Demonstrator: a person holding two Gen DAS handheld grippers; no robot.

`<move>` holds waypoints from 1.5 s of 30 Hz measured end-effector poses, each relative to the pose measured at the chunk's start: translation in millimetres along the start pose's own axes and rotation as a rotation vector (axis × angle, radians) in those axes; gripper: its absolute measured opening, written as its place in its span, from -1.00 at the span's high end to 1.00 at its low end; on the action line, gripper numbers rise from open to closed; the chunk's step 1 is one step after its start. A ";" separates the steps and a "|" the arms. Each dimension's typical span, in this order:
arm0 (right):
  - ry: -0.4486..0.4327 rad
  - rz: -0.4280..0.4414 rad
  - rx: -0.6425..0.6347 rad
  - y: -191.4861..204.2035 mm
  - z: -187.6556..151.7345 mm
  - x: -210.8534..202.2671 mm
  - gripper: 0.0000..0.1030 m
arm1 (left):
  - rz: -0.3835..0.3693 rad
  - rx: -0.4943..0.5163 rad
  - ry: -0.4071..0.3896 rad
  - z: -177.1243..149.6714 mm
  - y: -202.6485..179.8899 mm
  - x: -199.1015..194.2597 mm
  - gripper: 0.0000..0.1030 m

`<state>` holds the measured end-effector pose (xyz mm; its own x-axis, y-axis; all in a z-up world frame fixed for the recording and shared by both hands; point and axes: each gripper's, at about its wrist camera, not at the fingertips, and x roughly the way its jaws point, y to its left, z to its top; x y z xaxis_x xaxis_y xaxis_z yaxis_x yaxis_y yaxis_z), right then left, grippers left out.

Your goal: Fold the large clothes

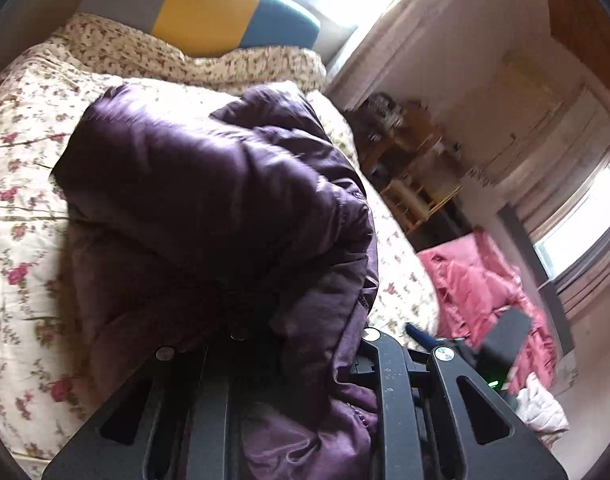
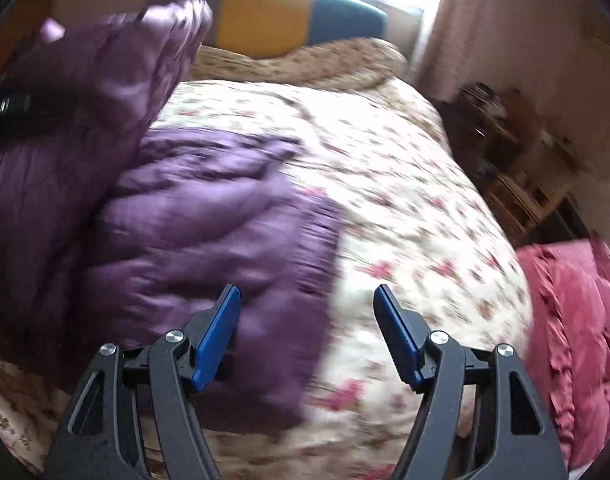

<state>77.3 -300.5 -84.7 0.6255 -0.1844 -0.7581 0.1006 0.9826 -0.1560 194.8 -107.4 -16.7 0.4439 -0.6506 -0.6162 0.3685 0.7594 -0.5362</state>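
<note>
While left tongs [image 1: 305,360] clench the purple coat [image 1: 209,184], right tongs [image 2: 307,320] gape empty beside pink bedding [image 2: 577,320].

The padded purple satin jacket [image 1: 209,184] swallows the left gripper [image 1: 305,360] — its fingertips are buried in fabric. The right wrist view is smeared by motion blur, the floral quilt [image 2: 405,208] streaked, while the wooden shelf's [image 2: 513,168] contents stay unreadable — too blurred

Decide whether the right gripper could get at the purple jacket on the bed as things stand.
Probably yes. The right gripper is open and empty, and the purple jacket lies just ahead on the bed with nothing between them.
</note>
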 end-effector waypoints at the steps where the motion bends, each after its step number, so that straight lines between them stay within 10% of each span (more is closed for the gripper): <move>1: 0.009 -0.015 0.018 -9.8 -0.7 2.6 -0.34 | 0.012 -0.004 0.017 -0.5 -1.6 9.9 0.62; 15: 0.102 -0.110 0.047 -53.0 -14.7 28.1 -0.35 | 0.096 0.111 0.120 -16.8 -39.2 88.1 -0.18; 32: 0.042 -0.114 0.018 -36.5 -0.1 -6.4 -0.39 | -0.176 0.095 -0.106 8.0 -25.8 -65.2 -0.49; 36: 0.016 -0.102 0.014 -30.3 5.6 -22.1 -0.39 | -0.050 0.018 -0.176 0.1 19.2 -91.1 -0.49; 40: -0.013 -0.065 -0.005 -15.4 13.4 -41.1 -0.39 | 0.168 -0.058 -0.129 -23.6 67.5 -82.4 -0.49; 45: -0.044 -0.013 -0.031 6.8 21.1 -63.1 -0.39 | 0.266 -0.105 -0.052 -51.1 92.2 -59.3 -0.49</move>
<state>54.8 -281.7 -24.5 0.6579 -0.1952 -0.7274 0.0854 0.9789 -0.1855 160.7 0.5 -59.1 0.5561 -0.4250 -0.7142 0.1484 0.8964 -0.4178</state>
